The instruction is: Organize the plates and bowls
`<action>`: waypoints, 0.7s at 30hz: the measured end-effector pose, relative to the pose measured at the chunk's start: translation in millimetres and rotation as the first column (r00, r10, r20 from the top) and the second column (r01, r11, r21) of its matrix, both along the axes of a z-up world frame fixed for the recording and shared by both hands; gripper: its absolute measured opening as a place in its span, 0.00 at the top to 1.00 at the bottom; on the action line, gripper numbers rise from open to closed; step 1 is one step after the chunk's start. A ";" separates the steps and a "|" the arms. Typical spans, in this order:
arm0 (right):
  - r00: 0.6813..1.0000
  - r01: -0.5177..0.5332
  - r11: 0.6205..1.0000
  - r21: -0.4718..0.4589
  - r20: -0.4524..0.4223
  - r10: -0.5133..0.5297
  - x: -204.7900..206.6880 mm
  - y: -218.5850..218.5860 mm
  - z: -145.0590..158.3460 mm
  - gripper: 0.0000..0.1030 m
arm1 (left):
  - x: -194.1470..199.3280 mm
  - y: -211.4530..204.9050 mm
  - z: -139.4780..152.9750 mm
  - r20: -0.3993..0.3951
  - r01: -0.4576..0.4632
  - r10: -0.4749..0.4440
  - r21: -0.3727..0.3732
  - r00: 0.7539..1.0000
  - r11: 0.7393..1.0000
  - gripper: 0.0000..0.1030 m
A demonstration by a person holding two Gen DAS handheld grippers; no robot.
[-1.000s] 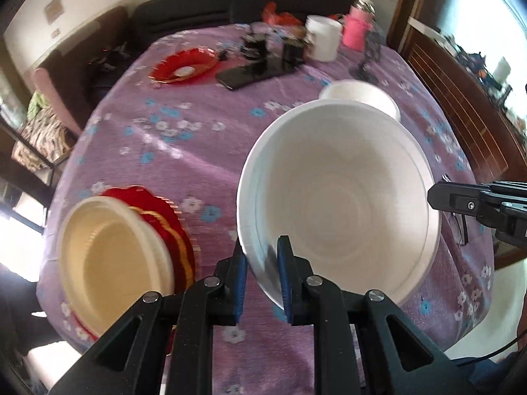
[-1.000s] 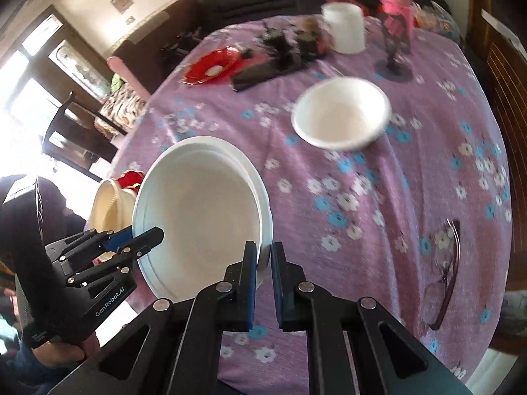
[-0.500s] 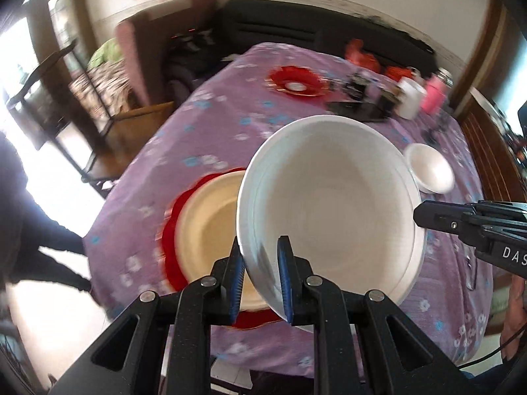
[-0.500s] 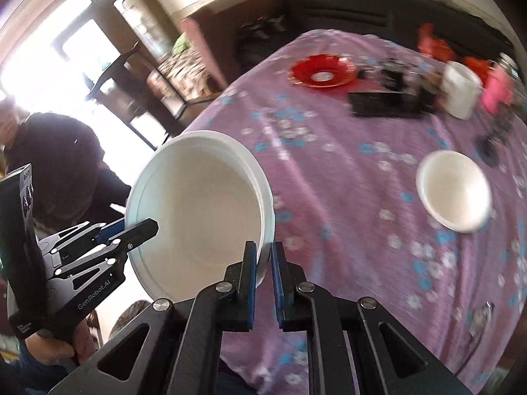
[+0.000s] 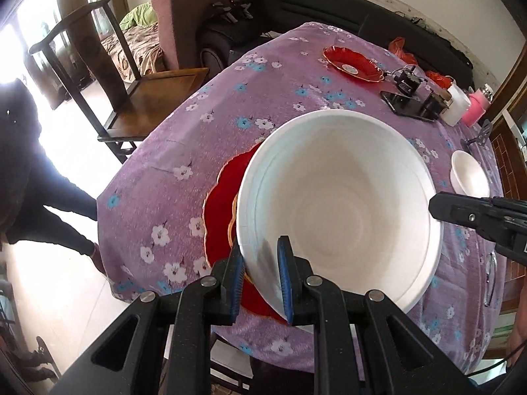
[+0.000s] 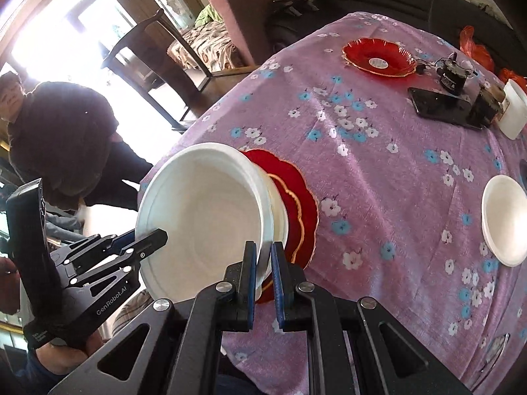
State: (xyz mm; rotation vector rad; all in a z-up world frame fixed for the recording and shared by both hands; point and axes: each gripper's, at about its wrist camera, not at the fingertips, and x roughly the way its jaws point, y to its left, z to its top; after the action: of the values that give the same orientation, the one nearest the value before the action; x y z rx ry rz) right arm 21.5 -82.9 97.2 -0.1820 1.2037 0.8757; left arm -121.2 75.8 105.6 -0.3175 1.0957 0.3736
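Between both grippers' fingers [image 5: 284, 279], bowl rim [image 5: 260, 260]

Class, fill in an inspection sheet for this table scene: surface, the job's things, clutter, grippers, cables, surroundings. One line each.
Surface: table under purple flowered cloth.
Job's things: big white bowl held tilted over a stack of red plates; small white bowl and another red plate apart.
Clutter: phone, white cup, pink bottle.
Grippers: left gripper and right gripper both shut on the big bowl's rim, opposite sides.
Cables: thin wire by the phone.
Surroundings: wooden chair, sofa, a person in dark clothes.
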 end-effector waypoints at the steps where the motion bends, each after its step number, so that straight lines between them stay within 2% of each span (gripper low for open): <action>1: 1.000 0.004 1.000 -0.001 0.001 -0.004 2.1 0.1 -0.7 0.90 | 2.3 0.7 -0.8 0.000 0.002 -0.002 -0.001 1.000 1.000 0.83; 15: 0.996 0.022 1.000 -0.019 -0.087 -0.023 11.7 6.8 -25.3 0.90 | 8.7 11.8 -17.1 -0.041 0.009 -0.009 -0.011 0.999 1.000 0.83; 21: 0.995 0.021 0.999 -0.025 -0.096 -0.023 12.2 11.3 -32.7 0.90 | 7.7 15.3 -22.6 -0.048 -0.001 0.001 -0.013 0.999 1.000 0.83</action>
State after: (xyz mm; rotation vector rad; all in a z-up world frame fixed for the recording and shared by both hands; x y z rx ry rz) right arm 33.7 -71.6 64.6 -0.1470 1.3043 0.8591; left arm -113.4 91.0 83.0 -0.3217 1.1452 0.3767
